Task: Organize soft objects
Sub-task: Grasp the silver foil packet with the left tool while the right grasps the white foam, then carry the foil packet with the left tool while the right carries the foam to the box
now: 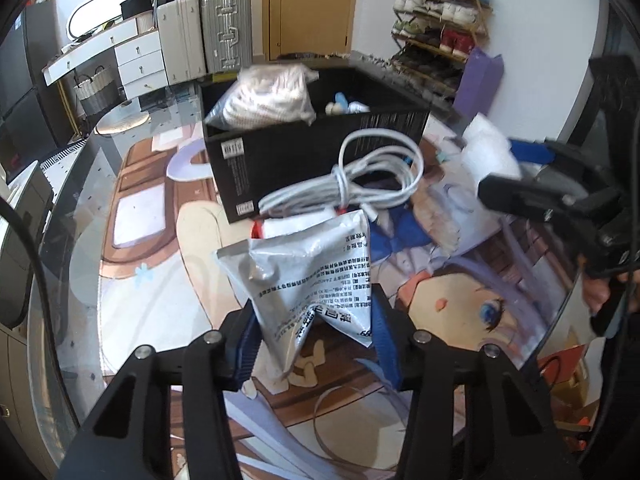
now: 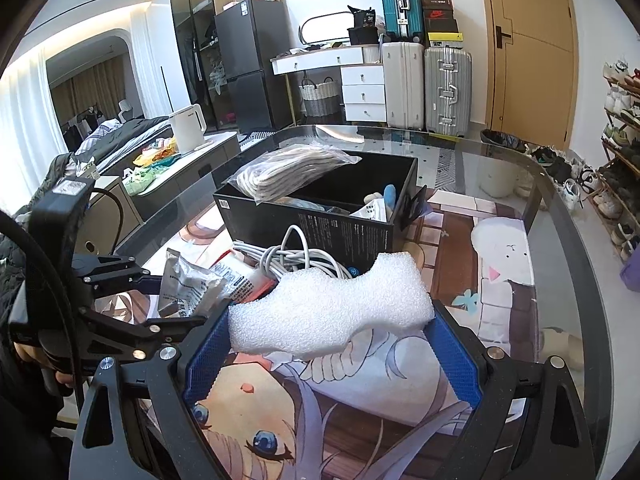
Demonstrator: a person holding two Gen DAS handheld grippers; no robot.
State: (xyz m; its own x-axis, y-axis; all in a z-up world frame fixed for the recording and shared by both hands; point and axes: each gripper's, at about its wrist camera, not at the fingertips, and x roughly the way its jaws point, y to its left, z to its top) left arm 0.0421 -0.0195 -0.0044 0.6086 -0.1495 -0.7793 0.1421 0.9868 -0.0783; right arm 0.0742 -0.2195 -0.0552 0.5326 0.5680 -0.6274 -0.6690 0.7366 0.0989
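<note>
The left gripper (image 1: 316,344) is pinching a crumpled silver foil pouch printed with black text (image 1: 310,276) between its blue-padded fingers (image 1: 248,350), holding it above the glass-topped table (image 1: 80,208) that is covered by a colourful cartoon-printed mat (image 1: 160,280). Just beyond the pouch, a bundled white cable (image 1: 360,184) is lying against the near wall of an open black cardboard box (image 1: 304,160). A clear plastic bag of white-and-grey fabric (image 1: 272,96) is resting across the box's left corner, sticking up over the rim, and small white and blue soft items (image 1: 344,106) are sitting inside the box.

The right gripper (image 2: 328,332) is gripping a wavy-edged slab of white foam (image 2: 328,308) between its spread blue-padded fingers (image 2: 456,344), each finger pressing on one end of the slab. The foam is hanging over the mat, near the cable and short of the box.
</note>
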